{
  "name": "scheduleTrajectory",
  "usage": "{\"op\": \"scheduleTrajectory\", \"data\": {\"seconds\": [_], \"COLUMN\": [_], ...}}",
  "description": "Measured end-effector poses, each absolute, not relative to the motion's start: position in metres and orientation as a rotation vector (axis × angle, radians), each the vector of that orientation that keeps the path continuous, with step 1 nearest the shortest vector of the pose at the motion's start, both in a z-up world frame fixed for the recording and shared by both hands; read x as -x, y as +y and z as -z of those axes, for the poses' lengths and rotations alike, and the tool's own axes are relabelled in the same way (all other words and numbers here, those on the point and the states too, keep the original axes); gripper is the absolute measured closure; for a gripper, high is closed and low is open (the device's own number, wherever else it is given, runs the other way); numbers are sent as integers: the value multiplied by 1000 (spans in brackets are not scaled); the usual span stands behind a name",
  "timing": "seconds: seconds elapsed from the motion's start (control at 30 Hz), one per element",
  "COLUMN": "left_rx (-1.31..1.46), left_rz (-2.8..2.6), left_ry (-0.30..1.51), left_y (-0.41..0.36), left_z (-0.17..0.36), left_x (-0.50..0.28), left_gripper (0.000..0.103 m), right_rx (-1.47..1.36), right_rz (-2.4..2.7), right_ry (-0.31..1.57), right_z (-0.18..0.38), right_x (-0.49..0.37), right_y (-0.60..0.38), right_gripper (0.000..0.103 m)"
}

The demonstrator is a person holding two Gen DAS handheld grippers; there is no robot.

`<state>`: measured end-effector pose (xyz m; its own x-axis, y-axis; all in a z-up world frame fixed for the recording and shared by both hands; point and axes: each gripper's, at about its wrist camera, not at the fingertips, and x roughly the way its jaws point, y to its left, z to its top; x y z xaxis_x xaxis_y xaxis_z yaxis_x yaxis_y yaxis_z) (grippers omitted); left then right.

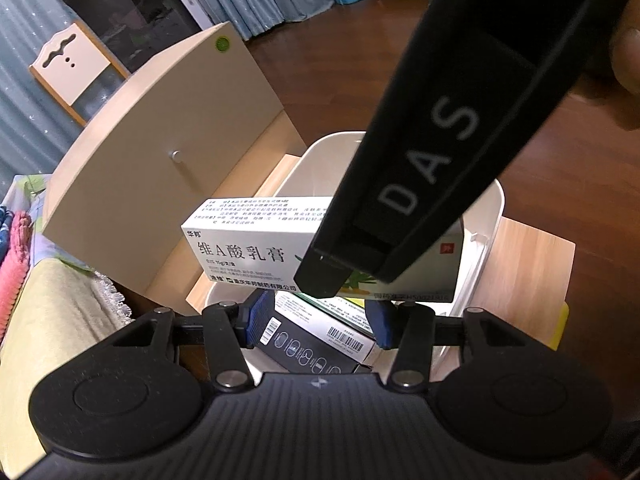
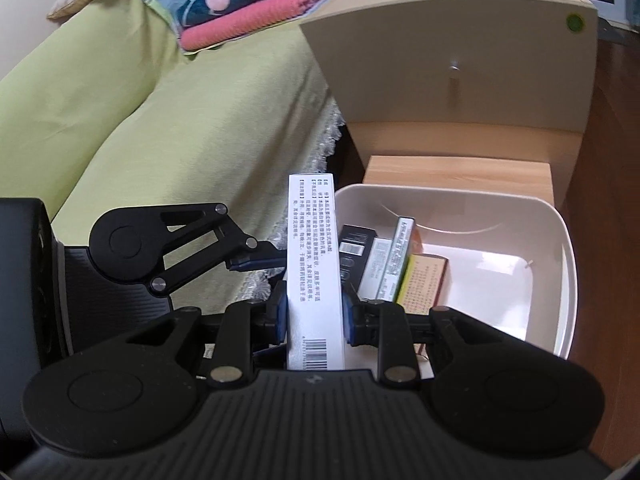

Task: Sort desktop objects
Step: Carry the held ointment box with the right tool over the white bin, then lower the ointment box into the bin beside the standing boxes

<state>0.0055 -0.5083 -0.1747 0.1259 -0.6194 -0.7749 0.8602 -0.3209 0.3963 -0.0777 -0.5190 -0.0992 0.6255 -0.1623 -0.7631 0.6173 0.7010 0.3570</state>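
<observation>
- Left gripper (image 1: 314,326): my jaws stand wide with nothing between the blue pads (image 1: 256,320). It hovers just above the near end of the white bin (image 1: 490,208), looking down at the boxes stacked inside, among them a black box (image 1: 308,350) with a barcode label.
- Ointment box (image 1: 248,246): a white carton with black lettering, held in the air crosswise over the bin in the left wrist view, above the boxes already stowed. It is the item being sorted.
- Right gripper (image 2: 315,312): my jaws are closed on the ointment box (image 2: 315,256), pads pressing its two long sides near the barcode end; the box points forward along the fingers. In the left wrist view the black body of this gripper (image 1: 440,160) slants down from the upper right, with part of a hand (image 1: 628,60) at the frame edge.
- White bin (image 2: 560,280): sits on a small wooden tabletop (image 2: 460,172) beside a bed with a green cover (image 2: 160,120). Several boxes (image 2: 388,264) stand on edge along its left side; the right half of the floor is bare.
- Step in hand, as I judge it: placing the carried box into the bin. The next move calls for lowering it into a free gap beside the standing boxes, then spreading the right jaws, keeping clear of the left gripper close by.
</observation>
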Motion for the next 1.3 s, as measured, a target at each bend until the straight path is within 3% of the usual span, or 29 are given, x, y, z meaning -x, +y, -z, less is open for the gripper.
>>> {"op": "scheduleTrajectory", "data": {"seconds": [1.3], "left_rx": [-1208], "left_rz": [1470], "left_ry": [318], "left_y": [-509], "left_z": [193], "left_x": [-13], "left_gripper": [48], "right_rx": [-778], "right_rz": [639], "right_ry": [746], "right_z": [141], "right_x": [98], "right_y": [-546], "right_gripper": [80]}}
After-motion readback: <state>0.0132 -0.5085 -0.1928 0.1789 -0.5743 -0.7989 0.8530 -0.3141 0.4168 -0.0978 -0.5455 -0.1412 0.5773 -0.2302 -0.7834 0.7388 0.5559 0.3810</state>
